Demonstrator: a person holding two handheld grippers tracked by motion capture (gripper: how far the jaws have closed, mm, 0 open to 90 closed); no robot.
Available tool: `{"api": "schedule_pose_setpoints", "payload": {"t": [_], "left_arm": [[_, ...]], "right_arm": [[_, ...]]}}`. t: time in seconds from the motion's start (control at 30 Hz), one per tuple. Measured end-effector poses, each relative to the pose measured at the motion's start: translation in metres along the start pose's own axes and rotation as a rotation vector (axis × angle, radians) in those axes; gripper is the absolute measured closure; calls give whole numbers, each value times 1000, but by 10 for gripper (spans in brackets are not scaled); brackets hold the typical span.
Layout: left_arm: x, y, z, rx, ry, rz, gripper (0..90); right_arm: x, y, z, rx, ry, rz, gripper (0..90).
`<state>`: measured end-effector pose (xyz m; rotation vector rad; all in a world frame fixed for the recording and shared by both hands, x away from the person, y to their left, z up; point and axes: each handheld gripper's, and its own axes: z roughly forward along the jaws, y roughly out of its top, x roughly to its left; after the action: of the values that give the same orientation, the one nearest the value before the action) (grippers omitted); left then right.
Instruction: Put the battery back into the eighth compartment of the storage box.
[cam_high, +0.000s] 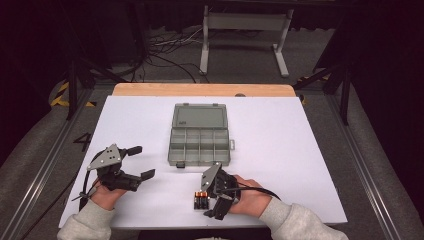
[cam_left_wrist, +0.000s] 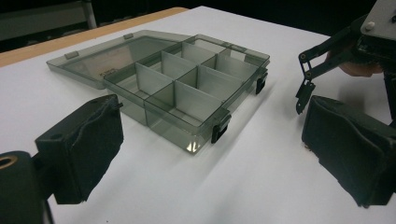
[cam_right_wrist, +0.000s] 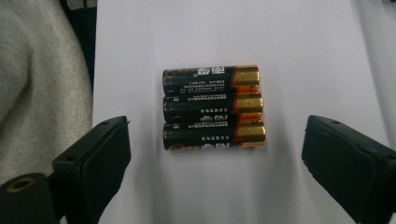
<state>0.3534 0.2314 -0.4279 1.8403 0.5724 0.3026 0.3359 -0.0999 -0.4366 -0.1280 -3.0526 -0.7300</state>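
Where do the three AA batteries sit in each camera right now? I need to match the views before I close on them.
High view: AA batteries lie near the table's front edge, beside the right gripper.
Left gripper view: not in this picture.
Right gripper view: mid-frame, side by side, between open fingers.
Shared landmark: the white table sheet.

Battery (cam_right_wrist: 212, 108) label print illegibly small

Surface (cam_high: 280, 125): white sheet over a wooden top, bare wood strip (cam_high: 150, 89) along its 12 o'clock edge. Floor (cam_high: 385, 150): grey carpet, dimly lit, dark toward the room's far side. White metal stand (cam_high: 245, 30) at 12 o'clock beyond the surface, with two splayed feet. Black cables (cam_high: 170, 50) tangled on the floor at 11 o'clock. Yellow-and-black hazard tape (cam_high: 62, 95) at 10 o'clock. Aluminium rails (cam_high: 45, 165) along 9 and 3 o'clock sides.
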Motion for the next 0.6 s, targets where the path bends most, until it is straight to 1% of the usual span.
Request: {"api": "schedule_pose_setpoints", "payload": {"t": [0.07,0.17,0.27,0.3,0.33,0.43,0.47,0.53,0.6], "left_arm": [[0,0,0,0,0,0,59],[0,0,0,0,-1,2,61],[0,0,0,-3,-1,1,62],[0,0,0,-2,-3,1,62],[0,0,0,-2,-3,0,63],[0,0,0,-3,-2,1,63],[0,0,0,-1,-4,2,64],[-1,0,0,0,-6,5,68],[-1,0,0,-1,-6,5,68]], "right_arm": [[0,0,1,-11,-2,-13,143],[1,1,2,-8,2,-18,205],[1,1,3,0,6,-31,257],[2,1,3,13,11,-22,271],[2,1,3,12,2,-27,283],[2,1,2,5,-1,-46,344],[2,1,2,6,-11,-47,358],[2,1,2,7,-8,-51,382],[2,1,2,7,-10,-53,389]]}}
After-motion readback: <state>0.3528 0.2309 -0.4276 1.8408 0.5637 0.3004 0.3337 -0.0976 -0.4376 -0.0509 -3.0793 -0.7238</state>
